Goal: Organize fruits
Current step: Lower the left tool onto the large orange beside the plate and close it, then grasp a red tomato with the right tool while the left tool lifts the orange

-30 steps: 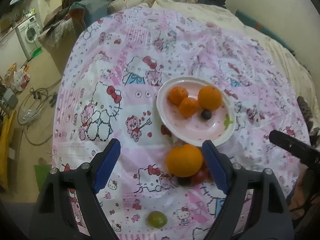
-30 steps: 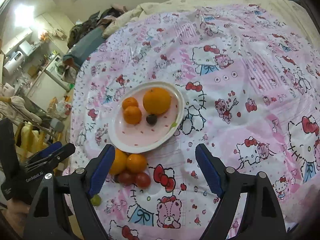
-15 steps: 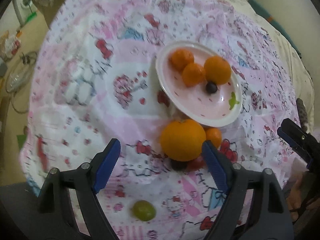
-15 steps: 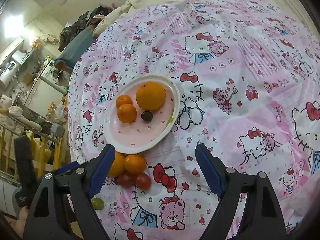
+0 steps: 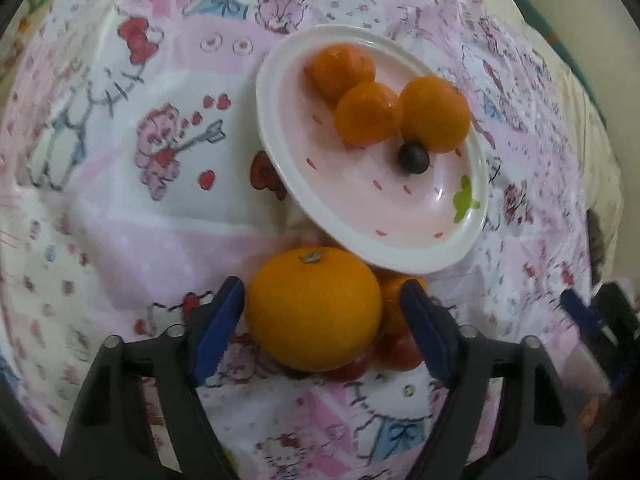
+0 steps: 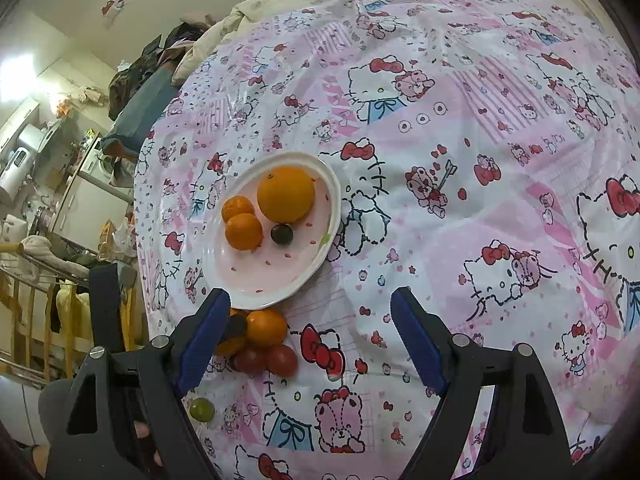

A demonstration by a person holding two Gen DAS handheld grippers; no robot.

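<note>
A bed covered by a pink-and-white cartoon-print sheet [image 6: 460,184] carries all the items. A white oval plate [image 5: 280,152], pink inside, lies on the sheet and holds one large orange [image 5: 435,114], two smaller tangerines [image 5: 368,118] and a dark grape [image 5: 414,157].

Just below the plate's near rim, on the sheet, sits a cluster of loose fruit: a big orange [image 5: 313,310], a small tangerine [image 6: 266,326] and two red tomatoes [image 6: 282,360] pressed close together. A green grape [image 6: 202,409] lies apart, nearer the bed's edge.

The left gripper [image 5: 322,330] straddles the big orange. Its blue fingers [image 5: 218,330] have just been closing. One finger is at the fruit's side and the other stands off it, so the orange is not yet clamped.

The right gripper [image 6: 310,336] hovers over bare sheet beside the cluster, its fingers [image 6: 416,340] spread wide and holding nothing.
</note>
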